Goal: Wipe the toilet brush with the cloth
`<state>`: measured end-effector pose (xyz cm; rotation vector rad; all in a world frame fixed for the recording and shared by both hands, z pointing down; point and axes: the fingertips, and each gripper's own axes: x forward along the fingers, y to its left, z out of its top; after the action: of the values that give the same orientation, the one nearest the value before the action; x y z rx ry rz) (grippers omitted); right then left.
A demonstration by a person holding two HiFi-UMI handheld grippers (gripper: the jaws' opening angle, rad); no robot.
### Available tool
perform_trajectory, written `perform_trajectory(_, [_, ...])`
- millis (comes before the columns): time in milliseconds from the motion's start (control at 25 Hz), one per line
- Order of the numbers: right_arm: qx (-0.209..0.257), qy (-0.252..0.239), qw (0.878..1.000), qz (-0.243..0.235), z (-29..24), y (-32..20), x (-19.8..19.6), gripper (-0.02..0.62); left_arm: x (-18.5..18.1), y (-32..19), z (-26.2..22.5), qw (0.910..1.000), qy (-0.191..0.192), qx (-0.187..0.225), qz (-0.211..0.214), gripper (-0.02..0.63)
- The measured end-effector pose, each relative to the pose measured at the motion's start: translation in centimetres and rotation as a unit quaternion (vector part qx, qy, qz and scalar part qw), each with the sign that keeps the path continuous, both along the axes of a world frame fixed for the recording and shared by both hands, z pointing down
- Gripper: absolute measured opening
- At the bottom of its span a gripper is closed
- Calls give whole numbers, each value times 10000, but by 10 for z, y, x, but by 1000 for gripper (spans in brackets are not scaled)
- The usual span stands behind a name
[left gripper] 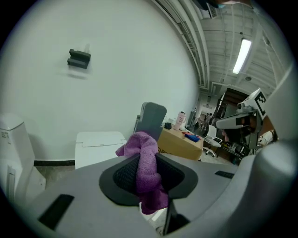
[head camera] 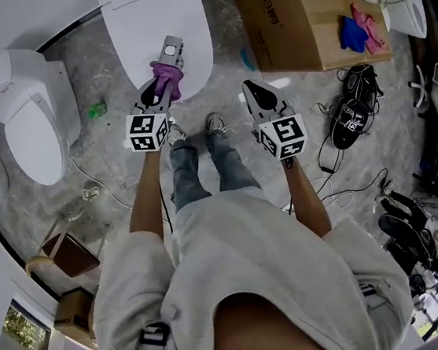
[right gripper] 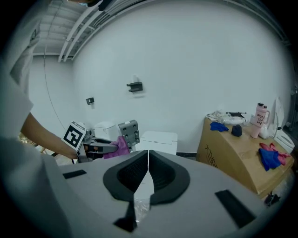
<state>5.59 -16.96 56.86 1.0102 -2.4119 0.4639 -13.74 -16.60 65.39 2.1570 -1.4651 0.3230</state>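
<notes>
A purple cloth is pinched in my left gripper, held at waist height over the floor in front of a white toilet. In the left gripper view the cloth bunches up between the jaws and hangs below them. A grey block-shaped piece sticks out just past the cloth; I cannot tell what it is. My right gripper hangs to the right, apart from the cloth, jaws shut with nothing between them. I cannot make out a toilet brush in any view.
A white toilet with its lid down stands straight ahead, and another toilet to the left. A cardboard box with blue and pink cloths lies at the right. Black shoes and cables lie on the floor.
</notes>
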Motion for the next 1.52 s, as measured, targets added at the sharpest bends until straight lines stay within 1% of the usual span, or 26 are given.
perform_trajectory(200, [-148,130,9998,62,14,5,12,32,-1,-7,28,9998,64,-177,-54,107])
perform_trajectory(440, [-269,251,9993,78,25,5,19,32,-2,-22,53,9994,100,-299,-105,106])
perform_trajectory(680, [-385,325,9987,79,35,10,22,32,-7,-27,86,9982,94,-564,-170,106])
perform_trajectory(840, [-436,353,9984,60,39,14,25,32,-8,-26,113,9956,82,-897,-254,106])
perform_trajectory(1000, [-455,359,9983,92,40,19,30,32,-9,-24,137,9907,143,-1317,-303,106])
perform_trajectory(1160, [-474,358,9982,106,40,23,38,32,-8,-20,152,9846,347,-1660,-417,106])
perform_trajectory(1240, [-475,351,9982,101,41,23,41,32,-8,-17,150,9846,358,-1663,-411,107])
perform_trajectory(1320, [-474,338,9983,101,41,24,43,32,-8,-13,144,9866,313,-1552,-398,107])
perform_trajectory(1400, [-470,321,9983,90,40,26,42,32,-12,-8,133,9891,286,-1363,-469,106])
perform_trajectory(1520, [-443,287,9986,71,39,28,39,32,-24,-1,109,9929,271,-974,-619,107])
